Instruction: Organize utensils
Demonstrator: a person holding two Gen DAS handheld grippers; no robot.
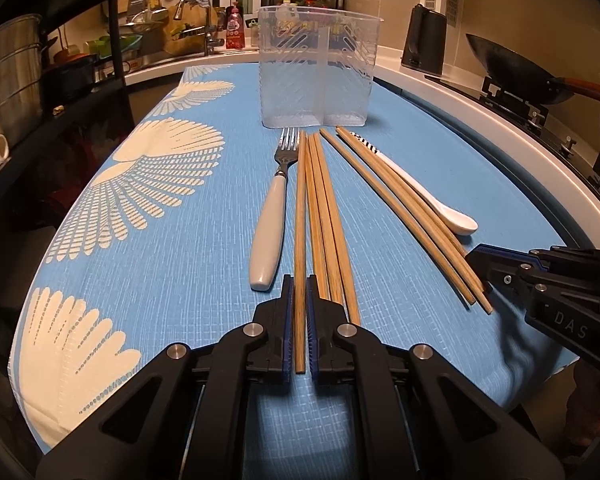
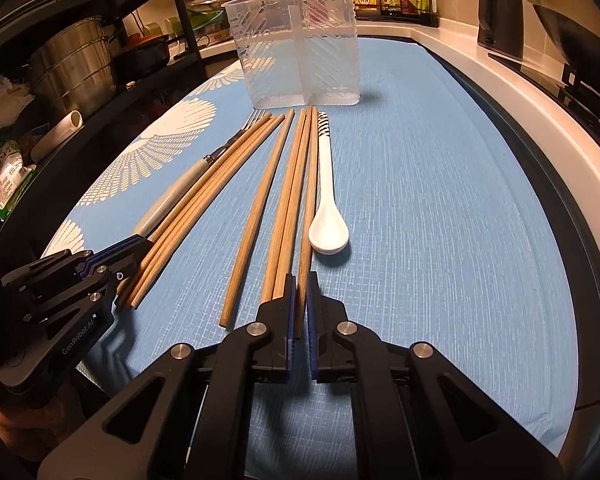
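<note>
Several wooden chopsticks lie lengthwise on the blue cloth (image 1: 180, 280). My left gripper (image 1: 299, 284) is shut on the near end of the leftmost chopstick (image 1: 300, 240). My right gripper (image 2: 300, 284) is shut on the near end of the rightmost chopstick (image 2: 309, 200). A fork (image 1: 270, 216) with a white handle lies left of the chopsticks. A white ceramic spoon (image 2: 327, 208) lies to their right. A clear plastic two-compartment holder (image 1: 316, 68) stands upright beyond the utensils' far ends; it also shows in the right wrist view (image 2: 300, 48).
A black shelf with steel pots (image 1: 12, 80) stands left of the table. A sink and faucet (image 1: 204, 20) are at the back. A black kettle (image 1: 424, 40) and a wok (image 1: 512, 68) on the stove sit on the counter to the right.
</note>
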